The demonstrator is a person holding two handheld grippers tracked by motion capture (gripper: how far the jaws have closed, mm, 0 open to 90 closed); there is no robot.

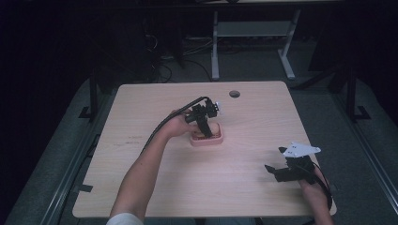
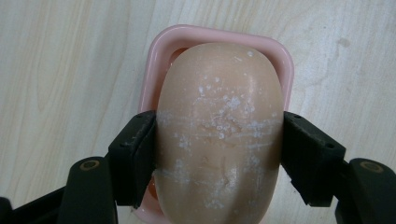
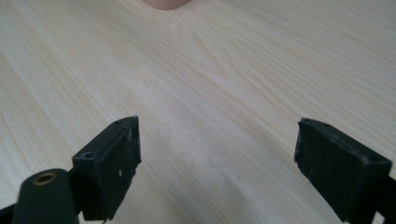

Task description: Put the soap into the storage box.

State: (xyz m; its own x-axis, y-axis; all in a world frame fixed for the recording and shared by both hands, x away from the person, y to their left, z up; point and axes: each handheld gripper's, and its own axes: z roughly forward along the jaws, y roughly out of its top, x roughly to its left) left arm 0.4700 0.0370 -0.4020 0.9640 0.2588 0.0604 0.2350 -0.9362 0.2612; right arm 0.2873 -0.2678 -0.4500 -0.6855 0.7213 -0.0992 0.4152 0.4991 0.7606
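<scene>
left gripper [image 2: 219, 154] jaws clamp the soap [image 2: 219, 135] across its width over the dish [image 2: 161, 44] for a straight lift or set-down; right gripper [image 3: 217, 163] jaws wide apart, empty, parked clear on worktop [image 3: 233, 70].

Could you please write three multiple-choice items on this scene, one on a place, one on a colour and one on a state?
1. Where is the soap?
A. In the dish
B. On the floor
C. At the table edge

2. What colour is the dish?
A. Blue
B. Pink
C. Green

3. How is the right gripper?
A. Shut on the soap
B. Shut on nothing
C. Open over bare table

Answers:
1 A: the left gripper view shows the soap sitting within the dish rim, with the left gripper jaws against its sides.
2 B: the rim is pale pink.
3 C: its jaws stand wide apart with only wood between them.
</scene>
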